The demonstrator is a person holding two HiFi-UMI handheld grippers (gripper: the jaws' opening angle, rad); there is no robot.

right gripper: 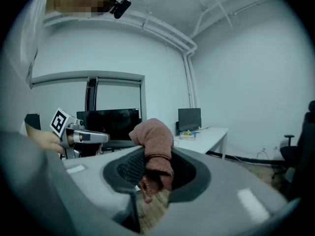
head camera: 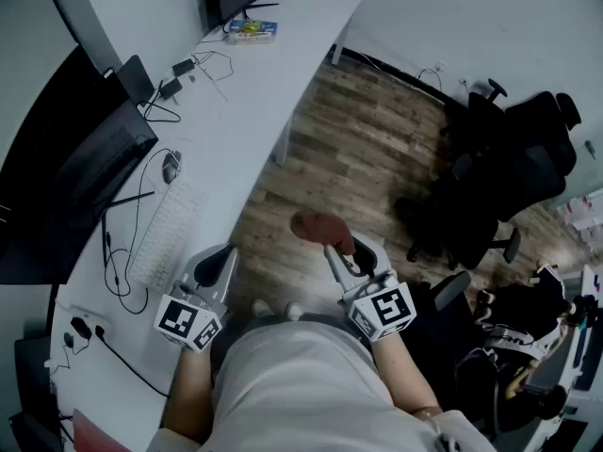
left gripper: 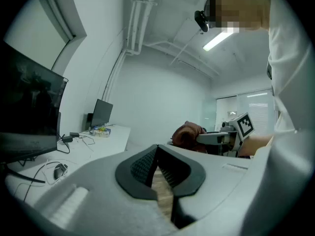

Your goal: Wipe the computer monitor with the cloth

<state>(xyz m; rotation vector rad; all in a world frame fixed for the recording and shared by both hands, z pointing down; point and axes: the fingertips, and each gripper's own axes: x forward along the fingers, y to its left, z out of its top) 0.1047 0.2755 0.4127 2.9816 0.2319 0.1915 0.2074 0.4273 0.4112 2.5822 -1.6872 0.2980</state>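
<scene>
**Right gripper** (head camera: 341, 252) is clamping the reddish-brown cloth (right gripper: 153, 141) by a bunched fold. A wad is bulging above the jaws and a frayed end is drooping below. **Left gripper** (left gripper: 157, 150) is holding its jaws together on nothing. Both are hovering over the wood floor (head camera: 367, 158), just off the white desk's (head camera: 273, 73) long front edge. The large dark monitor (head camera: 57, 205) is standing along the desk's back edge, well apart from the cloth. The cloth is appearing soft, light and limp, so the bunched grip is likely suiting it, leaving the wad to meet the probably fragile screen.

Keyboard (head camera: 165, 238) on desk (head camera: 268, 59), before monitor (head camera: 71, 191)
</scene>
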